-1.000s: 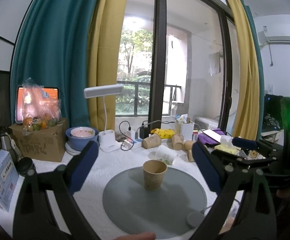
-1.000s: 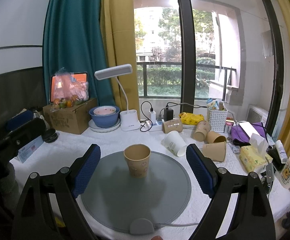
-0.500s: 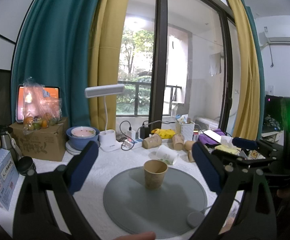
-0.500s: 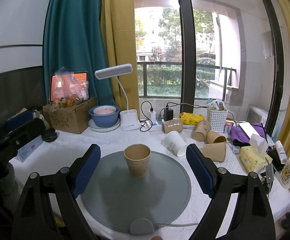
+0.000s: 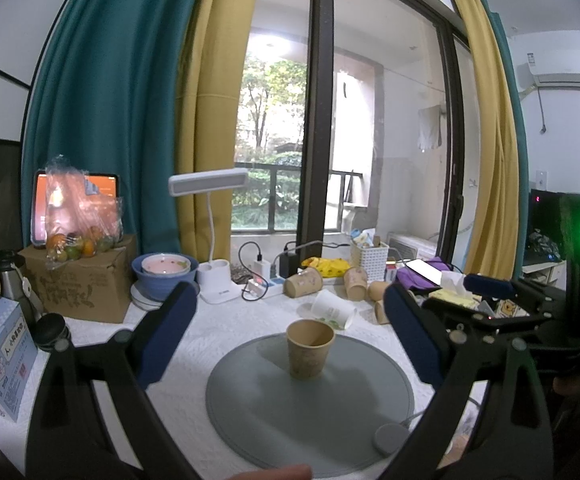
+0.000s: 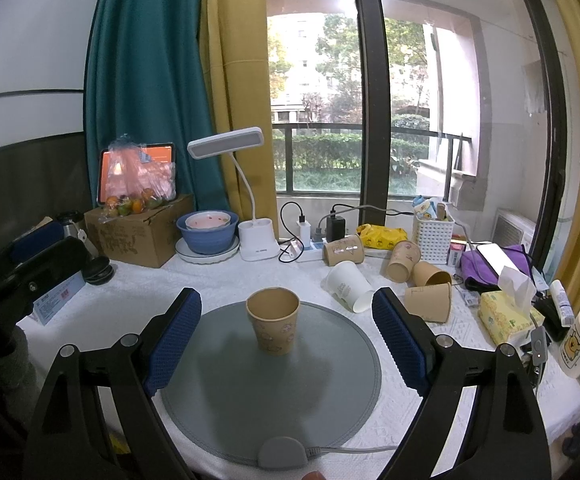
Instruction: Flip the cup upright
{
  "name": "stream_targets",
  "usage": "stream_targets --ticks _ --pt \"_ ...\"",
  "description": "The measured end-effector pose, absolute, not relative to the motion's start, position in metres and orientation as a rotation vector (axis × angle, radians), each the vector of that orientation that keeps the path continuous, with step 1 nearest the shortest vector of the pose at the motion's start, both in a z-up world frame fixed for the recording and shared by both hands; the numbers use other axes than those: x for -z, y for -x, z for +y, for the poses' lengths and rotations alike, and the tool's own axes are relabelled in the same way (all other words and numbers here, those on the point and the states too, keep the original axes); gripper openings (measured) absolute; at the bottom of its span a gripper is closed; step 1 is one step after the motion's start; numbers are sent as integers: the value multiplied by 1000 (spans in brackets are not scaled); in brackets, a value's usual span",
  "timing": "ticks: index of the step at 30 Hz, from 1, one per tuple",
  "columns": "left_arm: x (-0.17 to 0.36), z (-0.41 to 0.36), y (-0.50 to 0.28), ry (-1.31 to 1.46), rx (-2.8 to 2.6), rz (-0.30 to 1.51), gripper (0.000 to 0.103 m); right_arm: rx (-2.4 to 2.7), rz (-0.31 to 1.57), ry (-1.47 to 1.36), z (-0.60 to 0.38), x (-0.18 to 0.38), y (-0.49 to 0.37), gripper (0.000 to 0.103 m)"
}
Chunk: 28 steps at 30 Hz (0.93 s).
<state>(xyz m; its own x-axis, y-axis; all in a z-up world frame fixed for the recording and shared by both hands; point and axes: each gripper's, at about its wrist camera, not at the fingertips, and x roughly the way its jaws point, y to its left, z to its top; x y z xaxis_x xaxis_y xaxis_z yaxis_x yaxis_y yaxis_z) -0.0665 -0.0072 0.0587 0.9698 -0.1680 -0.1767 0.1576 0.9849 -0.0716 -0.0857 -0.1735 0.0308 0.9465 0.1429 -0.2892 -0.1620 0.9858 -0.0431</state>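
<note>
- The brown paper cup with printed figures (image 6: 274, 326) stands upright, mouth up, on the round grey mat (image 6: 274, 400), ahead between both pairs of fingers.
- It looks light, thin-walled and crushable; I would pinch its mid-wall gently.
- The right hand-held gripper (image 6: 286, 338) and the left hand-held gripper (image 5: 290, 340) are spread wide, holding nothing.
- Other paper cups (image 6: 427, 302) lie tipped on the worktop (image 6: 130, 296), beyond and right.

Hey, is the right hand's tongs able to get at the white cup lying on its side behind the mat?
Probably yes. The right tongs are open and empty, and the white cup lies just past the grey mat, ahead and to the right. Only the upright brown cup stands near that line.
</note>
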Motion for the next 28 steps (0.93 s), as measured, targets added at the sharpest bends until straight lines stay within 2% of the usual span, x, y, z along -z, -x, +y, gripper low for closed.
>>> stream_targets --ticks 28 --pt "-50 -13 61 70 172 189 96 -171 301 65 -177 -23 83 90"
